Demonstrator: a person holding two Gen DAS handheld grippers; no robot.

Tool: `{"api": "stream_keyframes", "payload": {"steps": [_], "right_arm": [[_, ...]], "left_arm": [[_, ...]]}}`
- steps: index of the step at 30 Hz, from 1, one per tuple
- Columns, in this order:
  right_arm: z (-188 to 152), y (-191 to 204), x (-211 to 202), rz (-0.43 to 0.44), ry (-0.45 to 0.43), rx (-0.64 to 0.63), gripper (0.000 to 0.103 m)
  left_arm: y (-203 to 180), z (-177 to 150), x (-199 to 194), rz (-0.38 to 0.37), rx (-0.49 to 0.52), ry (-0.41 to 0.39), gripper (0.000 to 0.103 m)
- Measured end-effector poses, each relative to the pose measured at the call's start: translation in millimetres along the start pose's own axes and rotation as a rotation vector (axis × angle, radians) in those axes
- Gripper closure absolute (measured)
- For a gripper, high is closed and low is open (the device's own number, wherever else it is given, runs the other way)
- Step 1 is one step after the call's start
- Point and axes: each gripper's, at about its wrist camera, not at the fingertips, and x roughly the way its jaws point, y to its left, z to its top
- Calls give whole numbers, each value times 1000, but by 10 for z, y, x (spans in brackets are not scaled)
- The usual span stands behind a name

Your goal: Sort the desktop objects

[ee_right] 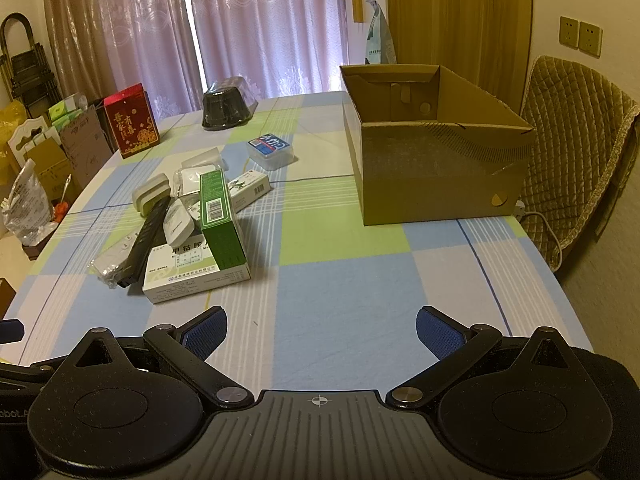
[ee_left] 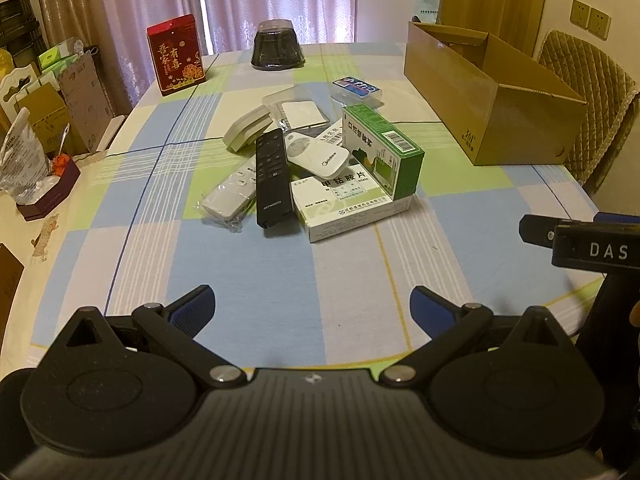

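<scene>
While each gripper point(ee_left: 312, 304) point(ee_right: 320, 326) gapes empty, the black remote point(ee_left: 272, 178) lies lengthwise, pointing away.

pink curtains point(ee_right: 224, 28) backlit; quilted chair point(ee_right: 568, 152); wall sockets point(ee_right: 580, 36)

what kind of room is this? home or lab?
Most likely a home dining or living room. A table with a checked tablecloth holds remotes and medicine boxes, sheer curtains cover the window behind it, and a chair with a quilted cover sits at the table's right side.
</scene>
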Motion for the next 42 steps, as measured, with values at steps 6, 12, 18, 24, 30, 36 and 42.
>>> {"api": "stream_keyframes", "payload": {"steps": [6, 12, 18, 24, 30, 36, 42], "right_arm": [[0, -4, 4, 0, 1, 0, 0], [-15, 2, -2, 0, 0, 0, 0], [-15, 5, -1, -1, 1, 0, 0], [-17, 9, 1, -2, 3, -3, 0], [-18, 13, 9, -3, 5, -6, 0], [-22, 8, 7, 0, 0, -6, 0], [-16, 29, 10, 3, 2, -13, 0]], "left_arm": [[-18, 7, 18, 5, 5, 1, 1], [-21, 11, 20, 6, 6, 1, 1], [11, 12, -19, -4, -3, -3, 1], [11, 34, -34, -6, -5, -12, 1], [19, 40, -42, -13, -13, -25, 1], [37, 40, -51, -10, -21, -32, 1], [56, 71, -62, -13, -15, -52, 1]]}}
